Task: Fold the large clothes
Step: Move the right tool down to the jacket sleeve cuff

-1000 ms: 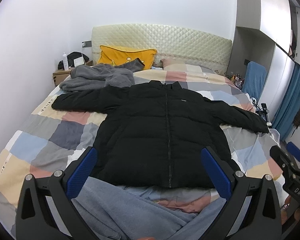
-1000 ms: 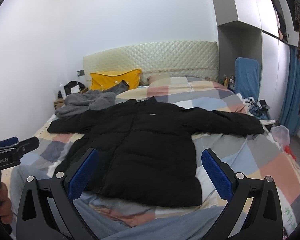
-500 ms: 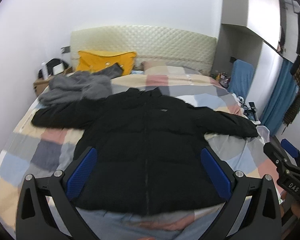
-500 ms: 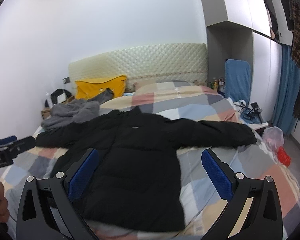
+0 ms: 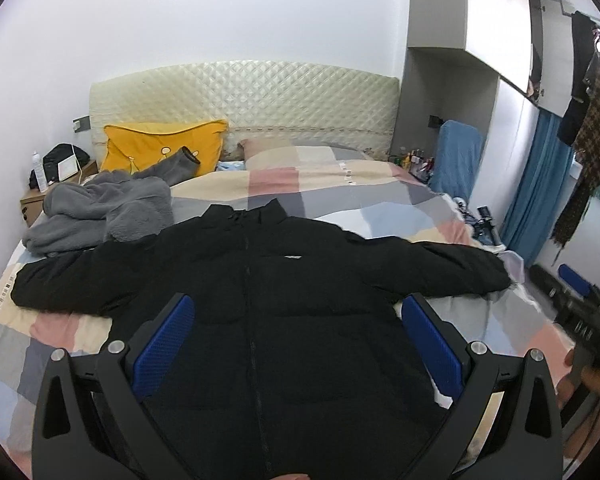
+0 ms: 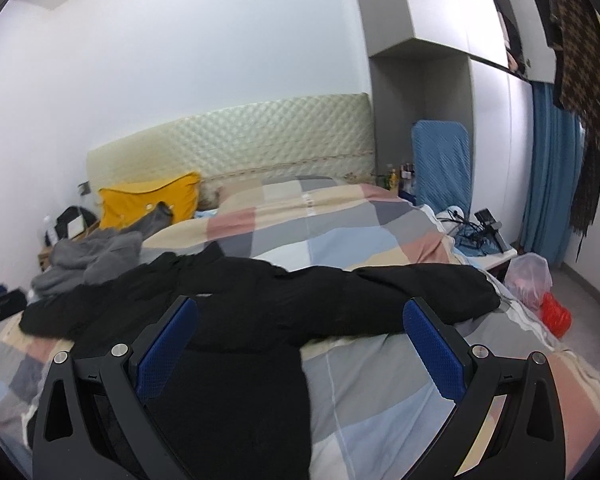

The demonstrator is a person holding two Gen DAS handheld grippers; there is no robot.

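Observation:
A black puffer jacket [image 5: 284,304] lies flat and zipped on the bed, front up, both sleeves spread sideways. It also shows in the right wrist view [image 6: 240,320]. My left gripper [image 5: 298,340] is open and empty, above the jacket's chest. My right gripper [image 6: 300,340] is open and empty, above the jacket's right side near the base of the right sleeve [image 6: 412,292]. The right gripper also shows at the right edge of the left wrist view [image 5: 580,304], blurred.
The bed has a checked quilt [image 5: 340,188] and a quilted headboard [image 5: 244,100]. A grey fleece garment [image 5: 100,208] and a yellow pillow [image 5: 156,148] lie at the back left. A nightstand [image 5: 40,196] stands left; a blue chair [image 6: 440,168] and a plastic bag [image 6: 528,276] stand right.
Both grippers have moved forward over the jacket. The grey trousers near the bed's front edge have dropped out of view. Both grippers stay open.

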